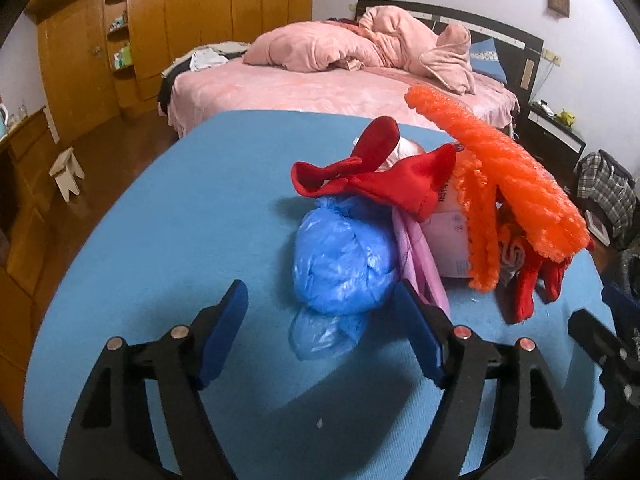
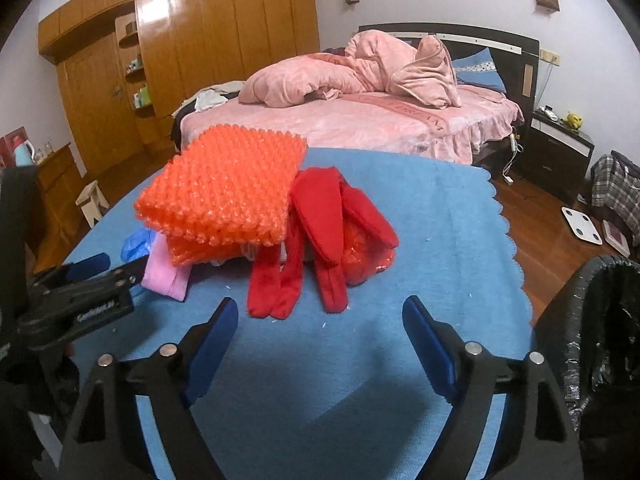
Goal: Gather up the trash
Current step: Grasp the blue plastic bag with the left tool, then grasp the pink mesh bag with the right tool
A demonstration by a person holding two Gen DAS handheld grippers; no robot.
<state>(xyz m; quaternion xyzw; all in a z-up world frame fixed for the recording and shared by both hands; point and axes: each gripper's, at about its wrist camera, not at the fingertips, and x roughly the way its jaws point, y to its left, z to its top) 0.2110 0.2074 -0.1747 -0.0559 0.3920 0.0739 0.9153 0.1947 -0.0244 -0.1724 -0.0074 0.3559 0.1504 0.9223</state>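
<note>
A heap of trash sat on the table (image 2: 460, 216) ahead of both tongs: a plastic bag (image 1: 340, 264) just before the left tongs (image 1: 320, 320), netting (image 2: 224, 188) atop, gloves (image 2: 320, 240) before the right tongs (image 2: 320, 332). A bin (image 2: 604, 320) stood to their right, a bed (image 2: 360, 120) beyond.

Only "DREAM" reads, upside down, on the pink bedspread (image 2: 360, 120)

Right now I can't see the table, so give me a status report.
Left gripper and right gripper both open, empty. Trash pile heaped on blue cloth, untouched. Lined bin at right. Nothing in the way.
</note>
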